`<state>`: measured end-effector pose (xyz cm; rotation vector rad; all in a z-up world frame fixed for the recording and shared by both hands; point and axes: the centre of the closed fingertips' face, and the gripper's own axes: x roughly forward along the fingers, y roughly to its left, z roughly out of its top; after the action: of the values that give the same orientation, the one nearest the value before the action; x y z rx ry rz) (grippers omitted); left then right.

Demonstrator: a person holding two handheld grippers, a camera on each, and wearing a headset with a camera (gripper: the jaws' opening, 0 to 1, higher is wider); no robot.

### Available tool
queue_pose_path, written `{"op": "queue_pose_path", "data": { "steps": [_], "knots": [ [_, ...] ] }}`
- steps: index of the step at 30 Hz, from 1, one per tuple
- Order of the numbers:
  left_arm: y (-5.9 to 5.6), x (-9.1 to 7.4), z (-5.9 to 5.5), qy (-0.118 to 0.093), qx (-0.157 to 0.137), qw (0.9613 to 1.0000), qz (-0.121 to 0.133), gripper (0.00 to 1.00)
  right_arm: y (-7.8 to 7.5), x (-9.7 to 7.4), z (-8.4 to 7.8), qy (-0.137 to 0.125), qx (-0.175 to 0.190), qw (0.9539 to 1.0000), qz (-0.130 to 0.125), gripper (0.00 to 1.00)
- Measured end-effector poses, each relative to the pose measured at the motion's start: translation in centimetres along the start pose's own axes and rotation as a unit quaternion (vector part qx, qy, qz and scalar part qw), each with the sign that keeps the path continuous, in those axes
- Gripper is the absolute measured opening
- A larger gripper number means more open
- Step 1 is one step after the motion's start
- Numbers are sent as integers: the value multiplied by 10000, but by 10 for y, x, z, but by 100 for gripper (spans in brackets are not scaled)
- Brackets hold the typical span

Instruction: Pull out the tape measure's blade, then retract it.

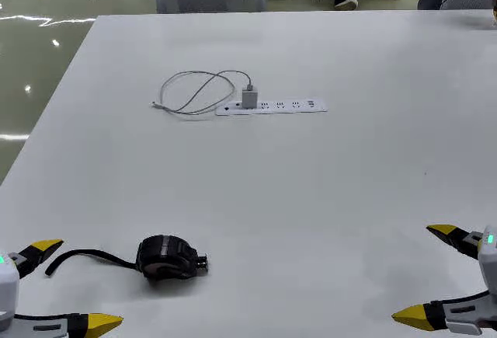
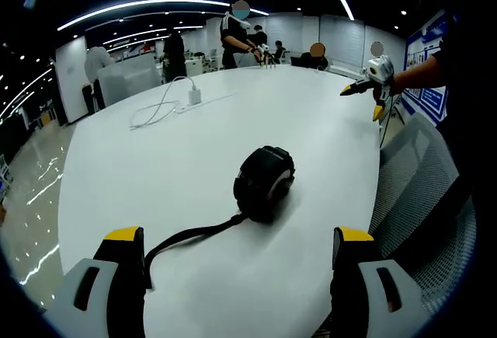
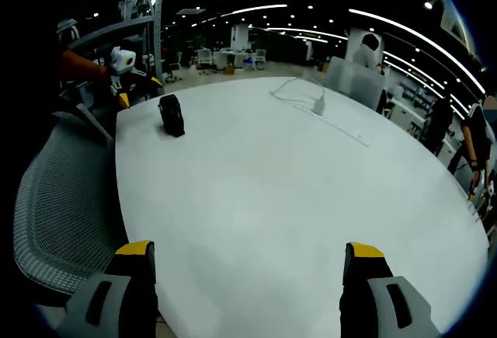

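Near the table's (image 1: pixel 311 182) front edge, head view: tape measure (image 1: pixel 169 258) untouched, long axis left-right, blade mouth (image 1: pixel 202 261) toward the open right gripper (image 1: pixel 423 273), strap (image 1: pixel 85 257) trailing to the open left gripper (image 1: pixel 74 285); left gripper view, dead ahead; right gripper view, well apart, so pre-grasp I'd say: clamp case, then pinch blade.

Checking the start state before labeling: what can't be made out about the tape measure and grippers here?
tape measure: blade hook and markings too small and dark, all views.
left gripper: body cut off by head view's bottom-left corner.
right gripper: body cut off by head view's right edge.
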<state>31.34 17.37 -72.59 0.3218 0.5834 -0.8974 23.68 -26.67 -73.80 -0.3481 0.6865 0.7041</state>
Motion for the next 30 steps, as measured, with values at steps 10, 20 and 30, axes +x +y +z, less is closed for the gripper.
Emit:
{"op": "queue_pose_path", "data": {
  "steps": [10,20,30],
  "knots": [
    [-1,0,0,26,-5,10000,-49,99,4,-3,3,-9,12,10000,-22,99],
    [0,3,3,236,196,9991,-288,99,4,-2,11,-31,3,10000,23,99],
    [-1,15,15,510,722,9940,-638,99,6,4,23,-78,-73,9999,120,99]
  ]
}}
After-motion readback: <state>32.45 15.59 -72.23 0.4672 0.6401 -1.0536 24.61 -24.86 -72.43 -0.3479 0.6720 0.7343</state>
